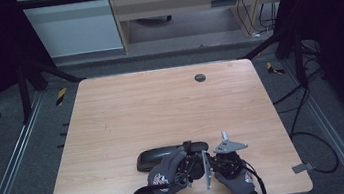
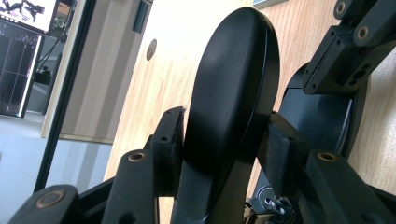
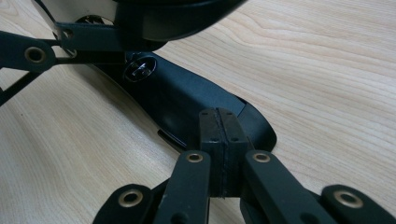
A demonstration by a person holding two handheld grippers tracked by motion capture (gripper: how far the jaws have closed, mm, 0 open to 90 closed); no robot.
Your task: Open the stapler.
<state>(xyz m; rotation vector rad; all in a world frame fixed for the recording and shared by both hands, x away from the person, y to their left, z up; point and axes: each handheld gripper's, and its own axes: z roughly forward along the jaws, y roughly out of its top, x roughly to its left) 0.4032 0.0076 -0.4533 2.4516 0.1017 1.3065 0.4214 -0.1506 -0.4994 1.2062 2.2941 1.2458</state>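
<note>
A long black case [image 1: 157, 157] lies near the table's front edge, between two gloved hands. My left gripper [image 2: 229, 130] is shut on the case's hard oval shell [image 2: 233, 70], with a pad pressed on each side of it. It holds the shell on its edge. A flat black flap [image 3: 187, 98] with a round snap [image 3: 140, 69] lies on the wood beside it. My right gripper [image 3: 223, 135] is shut, pads pressed together, just over the flap's rounded end. I see nothing between its pads. The left gripper's linkage [image 3: 88, 39] stands close beyond.
The wooden table [image 1: 161, 103] stretches away behind the hands, with a round cable hole [image 1: 200, 77] near its far edge. Metal rails [image 1: 8, 169] run along both sides on the floor. A cabinet [image 1: 182, 0] stands beyond the table.
</note>
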